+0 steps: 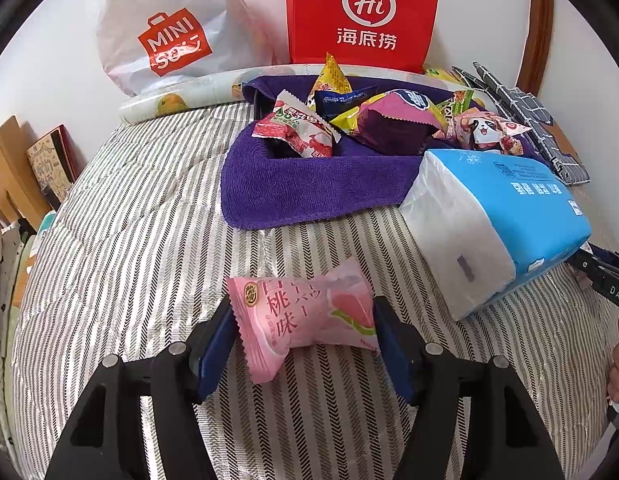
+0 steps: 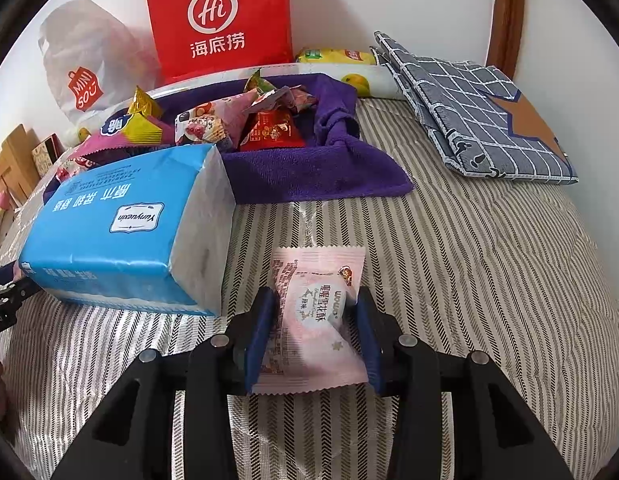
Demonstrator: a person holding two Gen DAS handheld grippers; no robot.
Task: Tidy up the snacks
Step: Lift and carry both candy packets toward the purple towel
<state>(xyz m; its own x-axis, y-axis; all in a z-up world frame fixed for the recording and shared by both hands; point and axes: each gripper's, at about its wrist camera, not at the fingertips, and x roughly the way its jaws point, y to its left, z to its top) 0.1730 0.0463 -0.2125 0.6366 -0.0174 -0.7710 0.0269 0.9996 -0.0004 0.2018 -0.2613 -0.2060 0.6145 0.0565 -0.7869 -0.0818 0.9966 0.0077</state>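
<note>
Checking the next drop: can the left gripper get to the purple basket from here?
Probably yes. Only bare striped cloth lies between the left gripper and the purple basket; the tissue pack sits off to the right.

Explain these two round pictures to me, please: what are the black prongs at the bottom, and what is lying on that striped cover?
There is no robot here. A person holds a two-finger grabbing tool in each hand, and a wide-angle camera on each tool looks along its fingers. One picture comes from the left gripper, the other from the right gripper.

Between the left tool's blue pads sits a pink peach-print snack packet; between the right tool's sits a pale pink sealed snack packet. I cannot tell whether the pads are squeezing.

On the grey-and-white striped quilt lie a purple towel heaped with wrapped snacks, a blue-and-white soft tissue pack and a grey checked folded cloth. A red paper bag stands behind.
</note>
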